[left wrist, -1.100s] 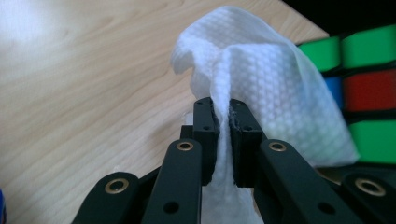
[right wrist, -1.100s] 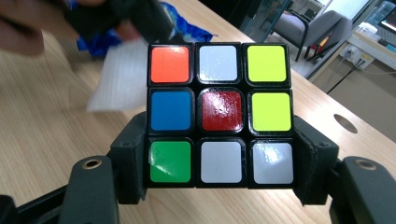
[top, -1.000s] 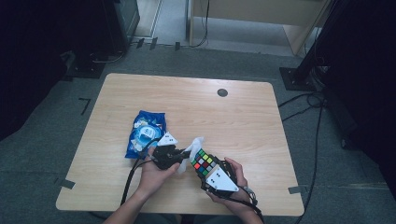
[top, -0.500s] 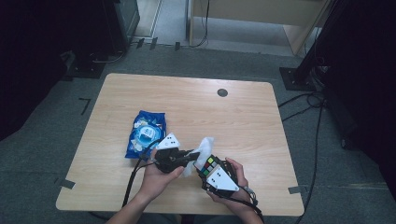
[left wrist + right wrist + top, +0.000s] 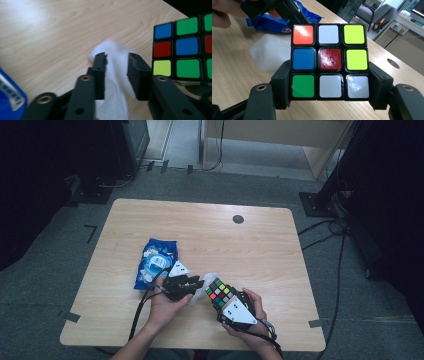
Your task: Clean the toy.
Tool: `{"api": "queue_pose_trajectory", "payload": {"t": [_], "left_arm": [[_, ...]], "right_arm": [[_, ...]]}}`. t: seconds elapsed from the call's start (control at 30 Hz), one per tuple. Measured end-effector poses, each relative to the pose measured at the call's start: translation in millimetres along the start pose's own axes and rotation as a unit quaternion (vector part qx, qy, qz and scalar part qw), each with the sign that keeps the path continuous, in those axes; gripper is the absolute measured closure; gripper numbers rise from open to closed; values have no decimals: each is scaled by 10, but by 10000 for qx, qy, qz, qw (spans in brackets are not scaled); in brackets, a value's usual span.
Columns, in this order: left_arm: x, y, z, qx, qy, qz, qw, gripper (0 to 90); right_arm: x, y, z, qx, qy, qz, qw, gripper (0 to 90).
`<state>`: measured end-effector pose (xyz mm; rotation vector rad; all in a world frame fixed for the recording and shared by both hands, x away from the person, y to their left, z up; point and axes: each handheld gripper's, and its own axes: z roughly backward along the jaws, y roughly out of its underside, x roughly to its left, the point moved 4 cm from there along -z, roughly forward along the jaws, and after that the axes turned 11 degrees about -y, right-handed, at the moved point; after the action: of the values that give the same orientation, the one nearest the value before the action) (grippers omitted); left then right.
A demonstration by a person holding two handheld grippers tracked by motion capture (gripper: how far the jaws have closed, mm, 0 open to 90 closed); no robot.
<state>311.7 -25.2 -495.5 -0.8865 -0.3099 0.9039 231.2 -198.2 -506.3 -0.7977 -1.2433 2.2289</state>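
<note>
Dim surroundings, lit tabletop, soft close-up blur

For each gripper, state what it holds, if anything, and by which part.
Right gripper clamps the puzzle cube by two opposite side faces. Left gripper, jaws just opening, holds nothing; the white tissue lies between them.

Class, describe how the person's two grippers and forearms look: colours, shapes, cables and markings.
Both the left gripper and the right gripper are black, each with two blocky jaws on arms fixed with brass-coloured rivets. Each carries a pale three-cornered plate with dark dots on top. A black cable trails from each. The forearms are bare, no sleeves visible.
</note>
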Motion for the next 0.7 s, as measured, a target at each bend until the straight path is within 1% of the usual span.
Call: {"api": "queue_pose_trajectory", "payload": {"t": [0.07,0.1,0.13,0.2,0.23,0.33,0.4,0.43,0.5,0.57,0.7], "left_arm": [[12,-38,51,-99,-84,102,9999,596],[17,-74,101,-216,-95,159,9996,570],[13,-108,145,-311,-36,218,9993,550],[-7,-165,229,-439,151,302,9985,524],[-28,-186,257,-454,238,327,9982,515],[-116,-220,296,-356,504,334,9975,456],[-198,-229,311,-313,662,273,9969,427],[-247,-232,317,-294,707,214,9968,412],[-337,-232,318,-251,745,2,9969,386],[-428,-211,295,-147,846,-140,9962,363],[-532,-162,226,51,862,-311,9958,341]], "right_arm": [[-11,0,4,-10,17,2,10000,351],[-13,1,5,-13,19,4,10000,350],[-17,3,6,-12,35,5,10000,350],[-23,5,10,0,53,7,10000,350],[-25,5,11,-4,66,3,10000,351],[-27,2,8,-8,92,-13,10000,350],[-21,3,1,10,89,-2,10000,350],[-12,2,-4,10,90,-14,10000,350],[-3,0,-10,15,78,10,10000,350],[5,-4,-13,7,97,13,10000,350],[15,-10,-12,-3,97,4,10000,350]]}}
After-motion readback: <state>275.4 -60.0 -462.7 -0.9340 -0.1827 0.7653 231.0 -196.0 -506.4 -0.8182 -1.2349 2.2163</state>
